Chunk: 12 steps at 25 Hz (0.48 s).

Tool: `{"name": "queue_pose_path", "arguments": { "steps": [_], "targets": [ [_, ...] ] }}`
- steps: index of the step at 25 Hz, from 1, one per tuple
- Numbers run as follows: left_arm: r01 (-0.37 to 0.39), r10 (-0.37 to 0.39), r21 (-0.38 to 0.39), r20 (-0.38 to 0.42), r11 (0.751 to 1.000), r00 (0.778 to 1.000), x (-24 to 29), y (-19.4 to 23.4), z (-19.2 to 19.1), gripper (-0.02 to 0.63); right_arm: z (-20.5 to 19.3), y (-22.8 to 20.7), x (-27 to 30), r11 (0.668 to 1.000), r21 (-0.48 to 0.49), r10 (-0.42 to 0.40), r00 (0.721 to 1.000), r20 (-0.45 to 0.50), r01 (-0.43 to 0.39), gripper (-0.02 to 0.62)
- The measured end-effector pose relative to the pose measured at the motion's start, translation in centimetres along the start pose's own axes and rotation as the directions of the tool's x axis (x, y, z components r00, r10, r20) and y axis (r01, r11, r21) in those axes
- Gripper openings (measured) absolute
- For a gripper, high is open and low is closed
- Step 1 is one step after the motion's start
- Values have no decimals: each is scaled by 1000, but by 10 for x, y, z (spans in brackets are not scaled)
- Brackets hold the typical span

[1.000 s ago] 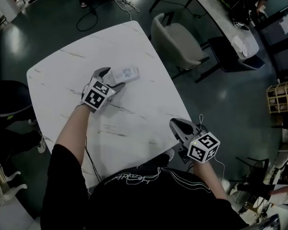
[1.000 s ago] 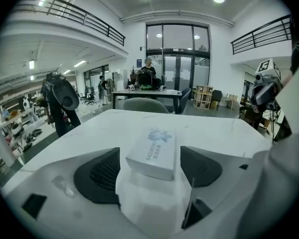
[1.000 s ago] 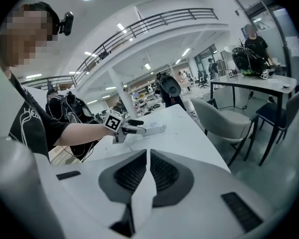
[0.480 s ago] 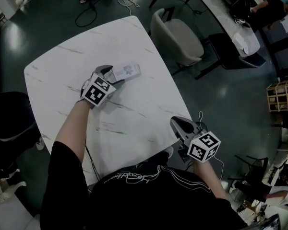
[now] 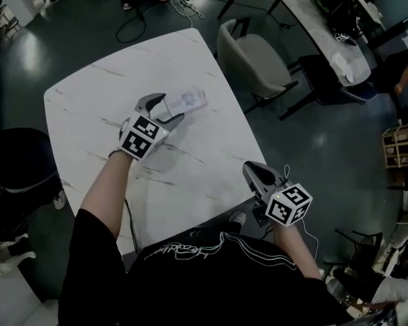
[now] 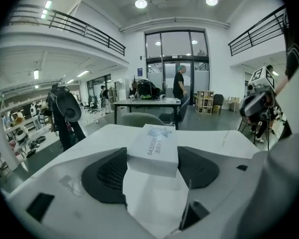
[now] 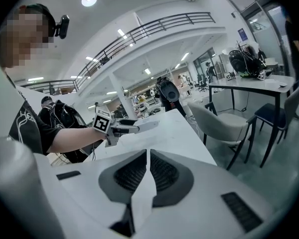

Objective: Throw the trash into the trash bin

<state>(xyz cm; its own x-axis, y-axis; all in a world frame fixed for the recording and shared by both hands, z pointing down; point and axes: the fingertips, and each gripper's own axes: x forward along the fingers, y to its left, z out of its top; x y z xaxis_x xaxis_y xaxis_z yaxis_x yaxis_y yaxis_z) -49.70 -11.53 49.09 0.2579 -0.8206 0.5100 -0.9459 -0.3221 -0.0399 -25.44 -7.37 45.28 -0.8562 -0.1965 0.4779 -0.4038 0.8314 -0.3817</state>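
Box of white card, flat and rectangular with blue print, is clamped at its near end between the dark ribbed pads of the left gripper and is held over the far half of the white marble-veined table. The right gripper is shown with jaws pressed together on nothing, at the table's near right corner. A grey upholstered chair is seen beyond the table.

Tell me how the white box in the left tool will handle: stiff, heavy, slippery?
The white box looks stiff: its edges are straight between the pads of the left tool. Probably light, since it juts forward without drooping. Gripped only at its near end, it might pivot if swung fast.
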Motion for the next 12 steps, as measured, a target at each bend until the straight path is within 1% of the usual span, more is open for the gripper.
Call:
{"name": "queue_pose_path", "arguments": {
  "steps": [4,7,9,12],
  "targets": [
    [-29,31,-21,86,999,996,-28,-18,34,308,10,-6,-7,1000,7,19,999,48,-19,46],
    [-44,50,-44,149,998,988,-48,-43,66,308,24,-11,-22,999,13,40,996,86,-41,46],
    [-70,80,-63,180,996,980,-62,-61,87,308,33,-15,-38,998,11,57,992,111,-59,46],
    [-91,118,-120,240,989,964,-83,-86,122,308,45,-20,-65,997,-4,77,986,146,-78,46]
  ]
}}
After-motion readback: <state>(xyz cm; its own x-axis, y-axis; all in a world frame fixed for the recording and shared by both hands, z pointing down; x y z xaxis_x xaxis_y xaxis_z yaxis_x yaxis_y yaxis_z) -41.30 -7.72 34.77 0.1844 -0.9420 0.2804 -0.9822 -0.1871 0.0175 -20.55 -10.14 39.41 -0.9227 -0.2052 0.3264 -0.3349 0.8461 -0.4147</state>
